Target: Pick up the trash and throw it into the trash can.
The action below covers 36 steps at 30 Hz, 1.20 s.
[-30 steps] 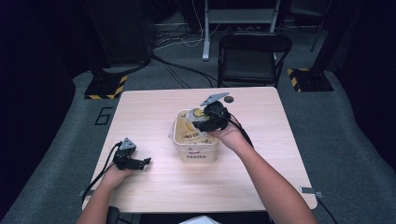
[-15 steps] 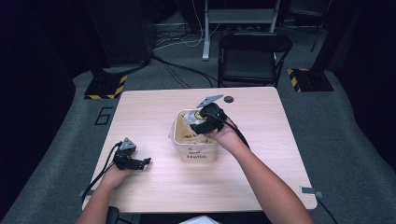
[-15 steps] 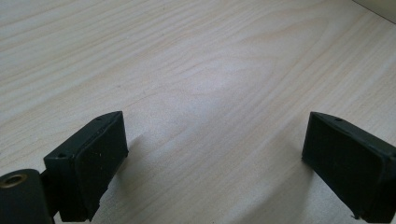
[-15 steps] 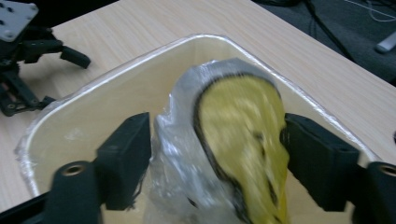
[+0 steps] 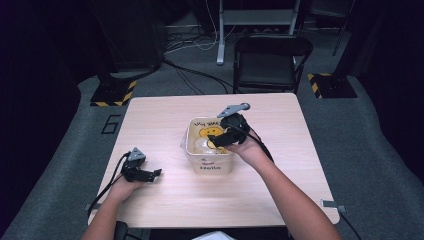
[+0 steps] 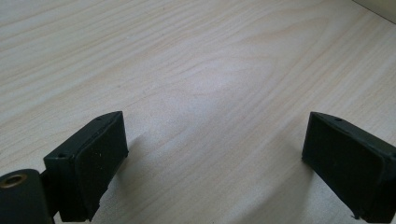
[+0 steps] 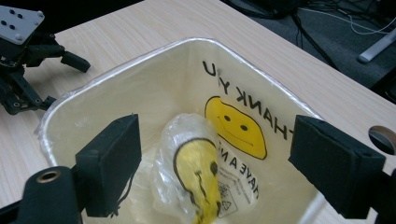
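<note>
Bag (image 7: 196,163) loose inside bin (image 5: 192,150). Right gripper (image 7: 215,163) above it, jaws just spread, holding nothing. Could pop back out. Left gripper (image 6: 215,154) beside bin, jaws wide, empty.

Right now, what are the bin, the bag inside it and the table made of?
The bin looks like pale, smooth plastic: its thin walls let light glow through. The bag seems to be thin clear plastic film, crinkled and shiny, printed with a yellow smiley. The table looks like light wood with a matte grain, though it could be a printed laminate.
</note>
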{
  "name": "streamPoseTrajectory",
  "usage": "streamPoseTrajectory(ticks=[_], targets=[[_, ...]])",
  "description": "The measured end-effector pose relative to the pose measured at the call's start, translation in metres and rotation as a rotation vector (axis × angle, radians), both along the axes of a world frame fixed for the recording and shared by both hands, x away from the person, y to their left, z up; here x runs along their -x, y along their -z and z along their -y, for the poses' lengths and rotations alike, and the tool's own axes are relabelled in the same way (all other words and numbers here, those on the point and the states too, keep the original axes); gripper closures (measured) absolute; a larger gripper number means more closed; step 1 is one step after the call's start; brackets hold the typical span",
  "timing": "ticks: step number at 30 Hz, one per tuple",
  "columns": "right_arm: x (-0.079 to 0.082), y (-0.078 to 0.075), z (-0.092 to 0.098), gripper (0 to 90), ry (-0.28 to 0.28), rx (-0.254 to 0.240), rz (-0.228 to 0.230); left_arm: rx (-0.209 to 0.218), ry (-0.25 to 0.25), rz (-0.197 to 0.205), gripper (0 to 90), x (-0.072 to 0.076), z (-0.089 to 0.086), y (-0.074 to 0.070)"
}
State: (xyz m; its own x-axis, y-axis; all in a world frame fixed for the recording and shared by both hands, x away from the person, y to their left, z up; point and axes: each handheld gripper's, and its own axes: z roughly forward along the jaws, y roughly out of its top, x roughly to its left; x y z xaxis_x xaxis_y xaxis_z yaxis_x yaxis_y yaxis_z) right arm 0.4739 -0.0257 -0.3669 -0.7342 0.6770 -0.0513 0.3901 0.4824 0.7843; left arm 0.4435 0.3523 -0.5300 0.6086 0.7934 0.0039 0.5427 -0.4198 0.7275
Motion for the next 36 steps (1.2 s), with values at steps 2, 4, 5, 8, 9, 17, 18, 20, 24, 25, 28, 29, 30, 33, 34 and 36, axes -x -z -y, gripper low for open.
streamPoseTrajectory(ticks=[2,4,5,8,9,17,18,20,24,25,28,29,30,33,34,36], targets=[[0.003,-0.001,0.006,16.0,0.000,-0.003,0.006,-0.002,0.003,-0.005,6.1,0.000,0.000,0.000],[0.005,-0.002,0.012,16.1,0.008,-0.006,0.014,0.000,0.002,-0.007,6.0,0.000,0.000,0.000],[0.008,-0.003,0.018,16.1,0.020,-0.008,0.013,-0.002,0.004,-0.006,6.0,0.000,0.000,-0.001],[0.009,-0.005,0.025,16.1,0.026,-0.009,0.024,0.003,0.000,-0.005,6.0,0.000,0.000,0.000],[0.011,-0.006,0.032,16.1,0.036,-0.015,0.015,0.005,-0.002,-0.006,6.0,0.000,0.000,0.000],[0.019,-0.004,0.060,16.6,0.075,-0.030,0.020,0.005,-0.005,0.001,6.0,0.000,0.001,0.000],[0.020,-0.003,0.064,16.6,0.083,-0.030,0.023,-0.001,-0.001,0.000,6.1,0.000,0.000,0.000],[0.022,-0.001,0.073,16.6,0.098,-0.034,0.024,0.000,-0.001,0.000,6.0,0.000,0.000,0.000],[0.027,0.005,0.088,16.8,0.133,-0.058,0.015,0.005,-0.005,0.001,6.1,0.000,0.001,0.000],[0.029,0.006,0.092,16.8,0.140,-0.062,0.014,0.005,-0.005,0.001,6.0,0.000,0.001,0.000],[0.032,0.013,0.103,16.9,0.165,-0.059,0.017,0.006,-0.006,0.001,6.0,0.000,0.001,0.000],[0.033,0.015,0.106,16.9,0.171,-0.061,0.017,0.006,-0.006,0.001,6.0,0.000,0.001,0.000],[0.033,0.015,0.106,16.9,0.171,-0.061,0.017,0.006,-0.006,0.001,6.0,0.000,0.001,0.000],[0.035,0.020,0.113,17.0,0.189,-0.062,0.014,0.006,-0.005,0.001,6.0,0.000,0.001,0.000],[0.036,0.022,0.115,17.0,0.192,-0.064,0.012,0.006,-0.006,0.001,6.1,0.000,0.001,0.000],[0.038,0.025,0.119,17.0,0.201,-0.071,0.011,0.006,-0.005,0.001,6.0,0.000,0.001,0.000]])
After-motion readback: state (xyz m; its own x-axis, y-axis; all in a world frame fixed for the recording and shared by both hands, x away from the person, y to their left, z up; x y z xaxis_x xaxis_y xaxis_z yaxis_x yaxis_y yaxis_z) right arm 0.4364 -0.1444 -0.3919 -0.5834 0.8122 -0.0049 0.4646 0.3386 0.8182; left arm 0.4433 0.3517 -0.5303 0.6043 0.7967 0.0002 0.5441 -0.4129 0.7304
